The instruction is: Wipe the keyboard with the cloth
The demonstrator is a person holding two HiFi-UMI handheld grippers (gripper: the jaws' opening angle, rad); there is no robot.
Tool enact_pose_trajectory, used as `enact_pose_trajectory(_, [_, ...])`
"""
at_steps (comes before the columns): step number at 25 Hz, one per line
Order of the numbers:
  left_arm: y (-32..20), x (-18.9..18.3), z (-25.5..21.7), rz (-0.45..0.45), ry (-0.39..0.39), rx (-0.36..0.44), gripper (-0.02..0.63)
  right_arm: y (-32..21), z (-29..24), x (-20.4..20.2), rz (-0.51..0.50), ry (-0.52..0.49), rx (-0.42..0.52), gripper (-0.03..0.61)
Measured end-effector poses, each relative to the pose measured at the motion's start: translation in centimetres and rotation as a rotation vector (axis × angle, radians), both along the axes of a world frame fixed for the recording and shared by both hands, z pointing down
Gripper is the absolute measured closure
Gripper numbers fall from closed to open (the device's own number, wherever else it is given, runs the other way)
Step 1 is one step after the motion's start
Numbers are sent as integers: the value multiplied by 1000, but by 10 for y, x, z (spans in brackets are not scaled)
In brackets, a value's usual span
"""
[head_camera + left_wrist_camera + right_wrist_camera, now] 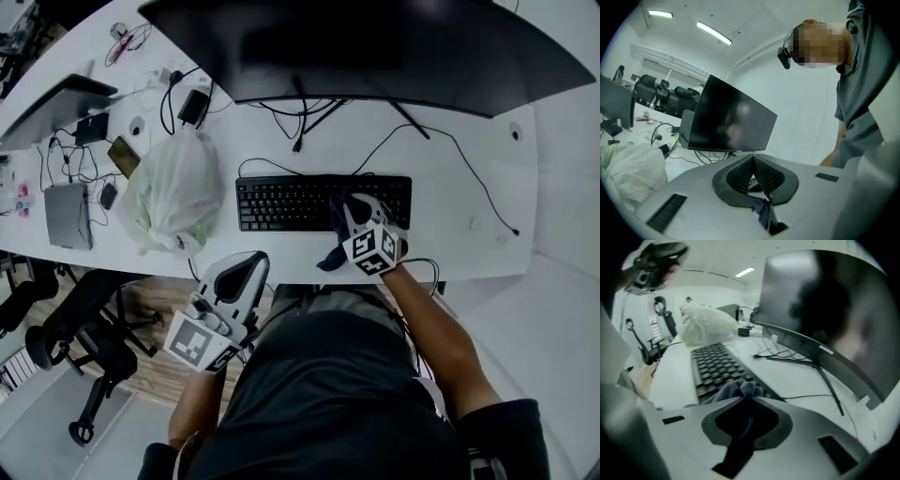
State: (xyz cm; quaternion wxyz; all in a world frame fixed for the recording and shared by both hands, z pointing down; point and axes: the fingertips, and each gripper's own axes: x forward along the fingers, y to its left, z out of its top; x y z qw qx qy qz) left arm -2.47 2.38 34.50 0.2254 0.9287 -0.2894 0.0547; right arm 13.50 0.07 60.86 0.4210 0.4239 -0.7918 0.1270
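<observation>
A black keyboard (300, 202) lies on the white desk (469, 253) in front of the monitor. My right gripper (352, 211) is over the keyboard's right part, shut on a dark blue cloth (331, 257). In the right gripper view the cloth (736, 391) bunches at the jaw tips of the right gripper (749, 398) and rests on the keys of the keyboard (712, 363). My left gripper (246, 267) hangs off the desk's near edge, close to the person's body. In the left gripper view the left gripper (752, 159) has its pads meeting, with nothing between them.
A wide dark monitor (375, 47) on a stand spans the back of the desk. A white plastic bag (173, 192) sits left of the keyboard. Cables (309, 117), a charger, a phone (123, 155) and a laptop (67, 214) crowd the left side. An office chair (80, 328) stands below the desk.
</observation>
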Motion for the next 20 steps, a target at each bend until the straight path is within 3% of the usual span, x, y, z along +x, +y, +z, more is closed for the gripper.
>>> enact_pose_trajectory(2, [-3, -5, 1, -11, 8, 3, 609, 44, 3, -24, -69, -33, -34, 540])
enact_pose_trajectory(4, [-5, -10, 5, -20, 6, -3, 609, 48, 2, -33, -108, -40, -45, 540])
enact_pose_trajectory(8, [-7, -12, 11, -21, -1, -20, 609, -39, -8, -9, -62, 21, 59, 540])
enact_pose_trajectory(10, [-9, -10, 9, -23, 5, -16, 609, -70, -6, 1, -14, 46, 55, 540])
enact_pose_trajectory(12, [-8, -9, 5, -31, 15, -12, 609, -54, -3, -10, -4, 28, 32, 541])
enact_pose_trajectory(16, [-10, -16, 7, -46, 24, -34, 609, 24, -5, -56, -114, -37, -13, 541])
enact_pose_trajectory(18, [-11, -22, 12, -58, 23, -42, 609, 27, -8, -63, -148, -48, -18, 541])
enact_pose_trajectory(20, [-14, -25, 16, -61, 22, -48, 609, -3, -19, -54, -125, -44, 27, 541])
